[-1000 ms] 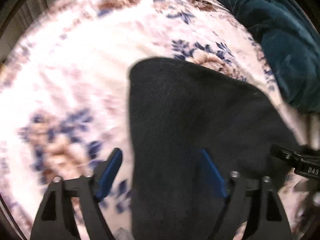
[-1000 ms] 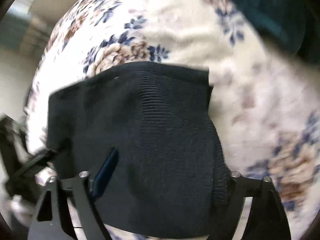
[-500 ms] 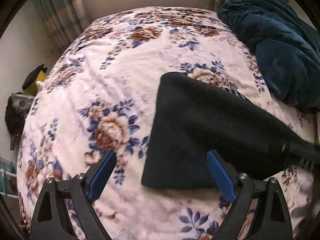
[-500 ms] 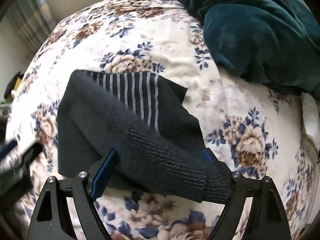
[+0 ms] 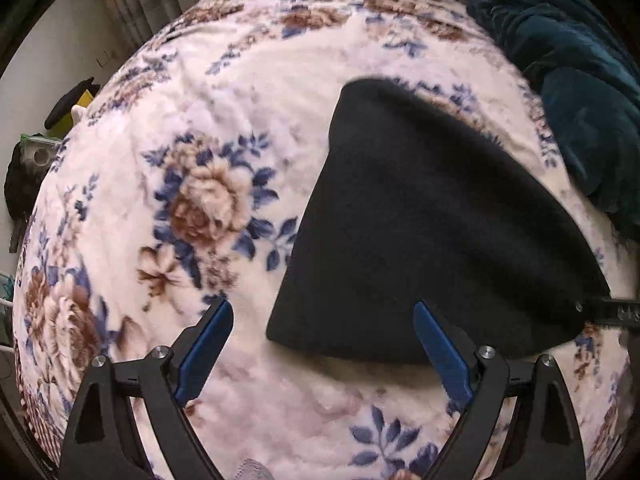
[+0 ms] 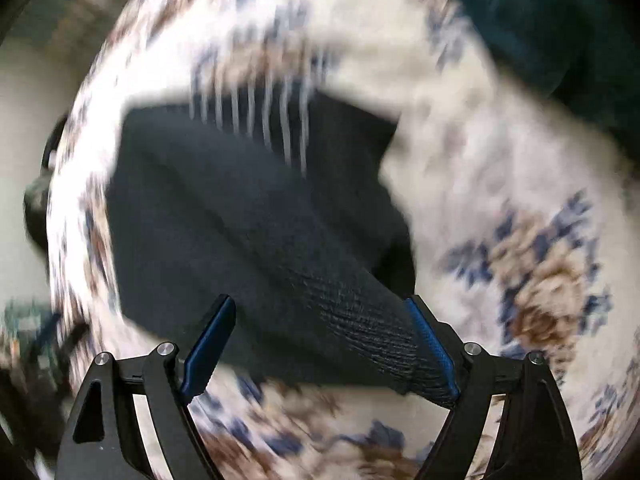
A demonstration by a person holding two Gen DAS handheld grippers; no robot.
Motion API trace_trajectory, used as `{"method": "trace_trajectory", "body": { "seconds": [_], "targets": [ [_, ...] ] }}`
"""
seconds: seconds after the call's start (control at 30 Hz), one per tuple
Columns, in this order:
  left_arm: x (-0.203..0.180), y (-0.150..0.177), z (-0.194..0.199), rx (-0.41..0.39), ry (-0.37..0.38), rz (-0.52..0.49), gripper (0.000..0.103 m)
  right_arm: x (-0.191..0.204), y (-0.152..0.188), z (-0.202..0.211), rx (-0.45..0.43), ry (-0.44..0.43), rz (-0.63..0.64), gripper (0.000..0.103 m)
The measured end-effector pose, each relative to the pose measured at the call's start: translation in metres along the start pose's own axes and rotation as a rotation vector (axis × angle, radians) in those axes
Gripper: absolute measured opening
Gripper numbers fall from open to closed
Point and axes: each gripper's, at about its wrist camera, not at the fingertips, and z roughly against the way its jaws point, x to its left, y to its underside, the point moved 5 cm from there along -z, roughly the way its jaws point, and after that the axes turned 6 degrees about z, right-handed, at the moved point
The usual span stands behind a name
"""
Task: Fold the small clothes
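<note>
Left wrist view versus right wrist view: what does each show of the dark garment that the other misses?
Only the left wrist view shows the dark garment as one plain, sharp wedge, with the other tool's tip at its right corner; the left hand-held gripper is open.

Only the right wrist view, which is blurred, shows pale stripes at the far edge and a ribbed fold lying against one finger of the open right hand-held gripper.

Both show the floral blanket beneath and the teal blanket beyond.

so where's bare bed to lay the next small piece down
Free: the floral blanket left of the black garment, out to the bed's left edge, and the strip in front of it. Crowded: the right side, where the teal blanket is heaped.
</note>
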Motion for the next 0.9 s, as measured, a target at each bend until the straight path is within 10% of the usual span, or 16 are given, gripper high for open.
{"method": "trace_trajectory", "body": {
  "seconds": [0.07,0.17,0.27,0.4,0.53,0.73,0.9],
  "targets": [
    [-0.005,-0.001,-0.013,0.014,-0.003,-0.005,0.092,-0.014,0.009,-0.013,-0.003,-0.058,-0.025,0.087],
    [-0.019,-0.007,-0.036,0.041,-0.019,-0.026,0.092,-0.033,0.01,0.001,-0.158,-0.369,-0.167,0.087],
    [-0.027,-0.011,-0.047,0.054,-0.022,-0.039,0.092,-0.035,0.004,0.016,-0.268,-0.259,-0.08,0.087],
    [-0.03,-0.014,-0.054,0.054,-0.042,-0.05,0.092,-0.044,-0.012,0.02,-0.317,-0.435,-0.198,0.087],
    [-0.023,-0.011,-0.058,0.062,-0.038,-0.027,0.092,-0.019,-0.019,0.024,-0.3,-0.441,-0.102,0.087],
    [-0.016,-0.001,-0.059,0.082,-0.016,-0.018,0.092,0.046,0.063,0.005,-0.133,-0.353,0.299,0.087],
    [-0.015,-0.002,-0.06,0.078,-0.016,-0.011,0.092,0.038,0.055,0.02,-0.351,-0.212,0.264,0.087]
  ]
}}
